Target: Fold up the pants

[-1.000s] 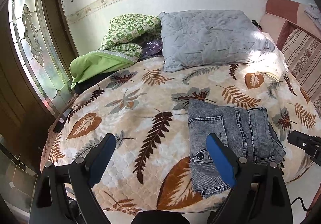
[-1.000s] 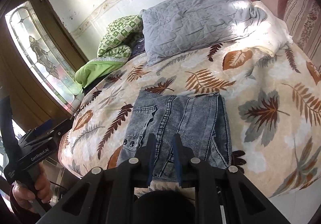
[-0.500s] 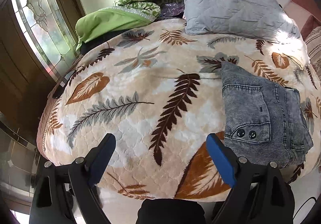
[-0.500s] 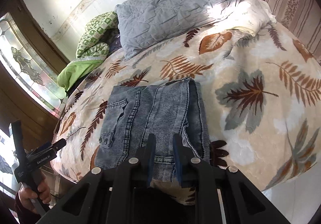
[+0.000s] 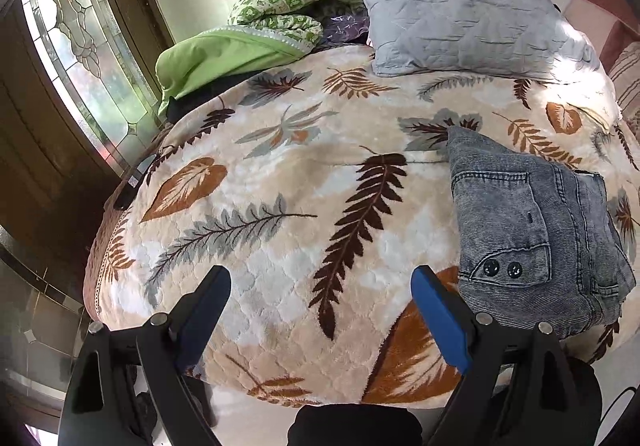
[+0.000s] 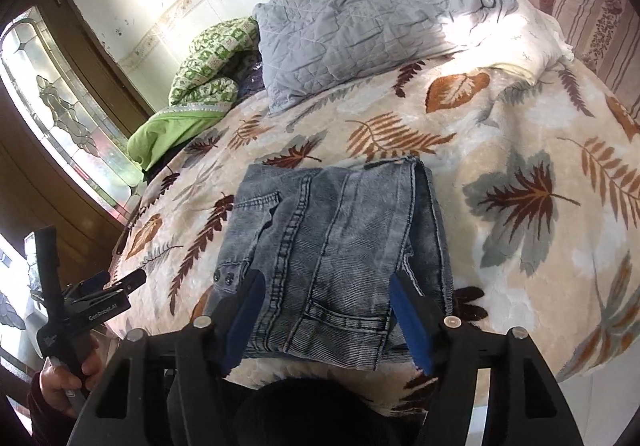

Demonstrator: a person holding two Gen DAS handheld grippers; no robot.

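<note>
My left gripper (image 5: 320,310) is spread wide and holds nothing, hanging over the bed (image 5: 280,174) near its edge, with the jeans (image 5: 532,230) off to its right. The jeans (image 6: 332,254) lie folded into a compact rectangle on the leaf-print blanket, close to the bed's near edge. My right gripper (image 6: 326,314) is also open and empty, its blue pads (image 6: 408,322) apart on either side of the jeans' near end. A grey pillow (image 6: 360,18) sits at the far end.
</note>
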